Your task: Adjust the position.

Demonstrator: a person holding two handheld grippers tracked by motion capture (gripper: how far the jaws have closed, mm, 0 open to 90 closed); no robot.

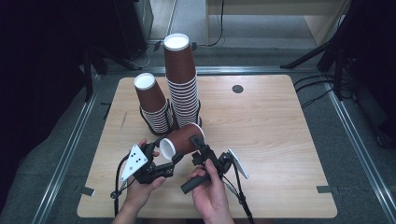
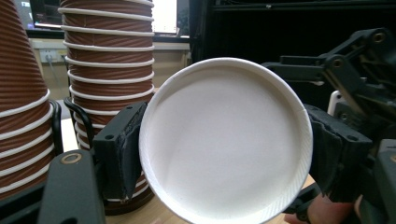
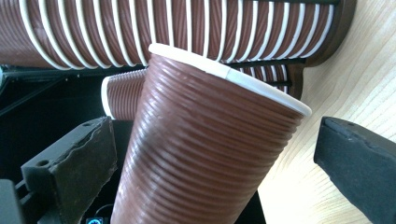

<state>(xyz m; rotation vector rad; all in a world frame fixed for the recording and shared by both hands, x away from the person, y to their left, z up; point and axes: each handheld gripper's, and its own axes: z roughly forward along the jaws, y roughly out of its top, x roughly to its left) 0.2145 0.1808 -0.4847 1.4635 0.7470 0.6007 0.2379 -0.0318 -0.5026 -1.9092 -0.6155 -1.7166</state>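
Currently clamping the brown paper cup (image 1: 183, 140) at its white base with the fingers (image 2: 123, 149) of the left gripper (image 1: 170, 156), pressing in on both sides of that base. Holding it tipped over on its side, just above the worktop (image 1: 280, 140), near the front edge and close in front of the two stacks. Pointing the white base toward the left gripper and the wider, white-rimmed mouth up and away toward the stacks.

Keeping the fingers (image 3: 359, 163) of the right gripper (image 1: 198, 147) apart around the ribbed wall of the cup, leaving bare wood showing between the cup and one finger, not pinching. Gripping each tool by its handle, left hand (image 1: 140, 189) and right hand (image 1: 210, 191) coming in from the near edge.

Standing behind, upside down and side by side: the short stack (image 1: 154, 105) leaning left, the tall stack (image 1: 183, 79) rising beside it, both sitting in a black wire holder (image 1: 145, 119).
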